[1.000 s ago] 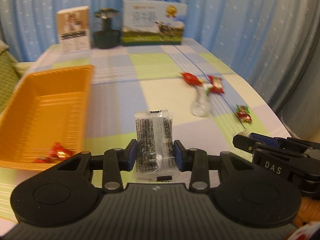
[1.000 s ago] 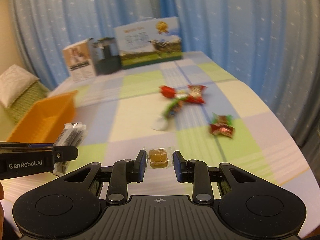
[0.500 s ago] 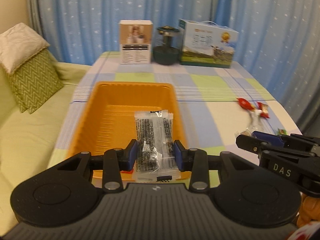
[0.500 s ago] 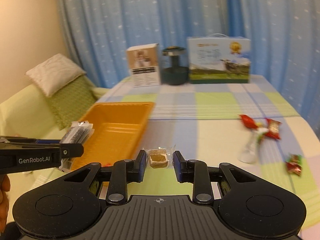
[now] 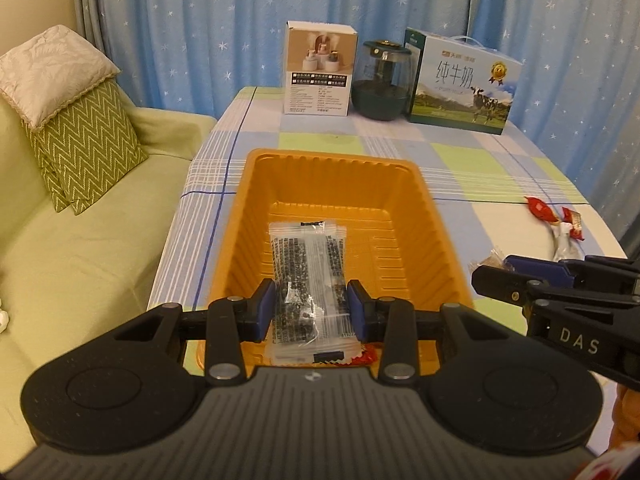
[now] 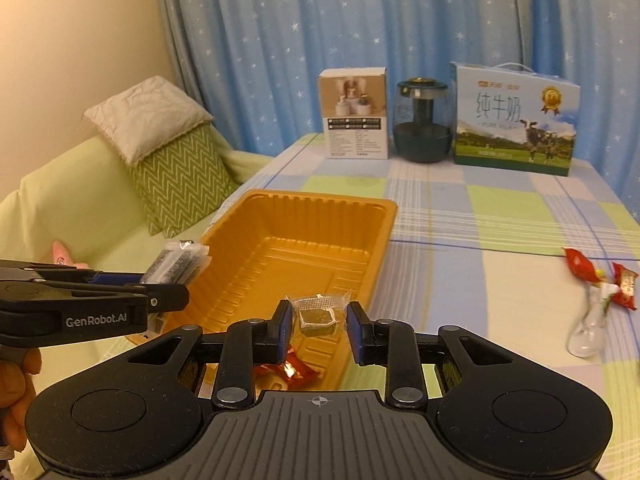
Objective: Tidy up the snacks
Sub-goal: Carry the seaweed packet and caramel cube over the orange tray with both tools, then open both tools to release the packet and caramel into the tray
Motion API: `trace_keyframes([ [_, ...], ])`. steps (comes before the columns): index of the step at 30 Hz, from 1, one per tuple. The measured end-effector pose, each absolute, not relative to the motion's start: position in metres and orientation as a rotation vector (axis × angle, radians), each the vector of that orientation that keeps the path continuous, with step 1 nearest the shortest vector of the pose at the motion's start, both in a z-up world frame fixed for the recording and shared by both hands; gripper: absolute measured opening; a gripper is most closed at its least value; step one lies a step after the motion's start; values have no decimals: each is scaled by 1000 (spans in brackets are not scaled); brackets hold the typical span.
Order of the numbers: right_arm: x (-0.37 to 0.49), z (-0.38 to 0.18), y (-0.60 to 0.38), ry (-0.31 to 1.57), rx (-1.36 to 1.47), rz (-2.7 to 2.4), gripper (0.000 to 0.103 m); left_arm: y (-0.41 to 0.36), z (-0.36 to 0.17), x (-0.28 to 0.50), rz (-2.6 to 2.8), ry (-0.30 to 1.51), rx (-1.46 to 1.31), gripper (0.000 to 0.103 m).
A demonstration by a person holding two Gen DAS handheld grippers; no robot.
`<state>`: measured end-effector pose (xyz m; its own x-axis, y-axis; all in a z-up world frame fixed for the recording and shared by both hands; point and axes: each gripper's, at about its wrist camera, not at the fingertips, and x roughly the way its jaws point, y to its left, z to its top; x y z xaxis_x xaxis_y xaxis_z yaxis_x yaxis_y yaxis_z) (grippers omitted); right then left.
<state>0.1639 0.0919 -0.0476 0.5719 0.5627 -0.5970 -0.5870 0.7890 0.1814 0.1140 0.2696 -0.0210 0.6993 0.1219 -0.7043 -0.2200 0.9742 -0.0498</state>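
My left gripper [image 5: 311, 312] is shut on a clear packet of black seed bars [image 5: 306, 276], held above the near end of the orange tray [image 5: 332, 168]. My right gripper [image 6: 316, 326] is shut on a small clear-wrapped brown square snack [image 6: 318, 316], over the tray's [image 6: 320, 208] near right corner. A red wrapped candy [image 6: 290, 370] lies in the tray under the right gripper. In the left wrist view the right gripper [image 5: 486, 274] reaches in from the right. In the right wrist view the left gripper [image 6: 176, 294] comes in from the left with its packet [image 6: 176, 264].
Red candies [image 6: 600, 276] and a clear wrapper [image 6: 588, 332] lie on the checked tablecloth at the right. A white box [image 6: 354, 114], a dark glass jar [image 6: 422, 122] and a milk carton [image 6: 516, 120] stand at the table's back. A green sofa with cushions [image 5: 80, 148] is left.
Both grippers swung left with their snacks, from the table's middle with the loose candies to above the orange tray. Each grip stayed the same.
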Motion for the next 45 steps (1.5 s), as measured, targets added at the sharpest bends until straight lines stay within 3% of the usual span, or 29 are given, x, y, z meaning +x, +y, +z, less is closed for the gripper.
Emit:
trace_keyframes([
  [31, 181, -62, 115, 733, -15, 732, 30, 285, -31, 108, 209, 777, -153, 36],
  [33, 184, -62, 116, 742, 4, 760, 44, 286, -31, 107, 213, 777, -154, 36],
  [34, 184, -62, 116, 736, 10, 759, 59, 286, -31, 106, 214, 777, -154, 36],
  [35, 184, -61, 115, 731, 15, 758, 61, 286, -31, 106, 216, 778, -154, 36],
  [45, 178, -55, 94, 737, 35, 704, 61, 284, -26, 97, 228, 768, -157, 40],
])
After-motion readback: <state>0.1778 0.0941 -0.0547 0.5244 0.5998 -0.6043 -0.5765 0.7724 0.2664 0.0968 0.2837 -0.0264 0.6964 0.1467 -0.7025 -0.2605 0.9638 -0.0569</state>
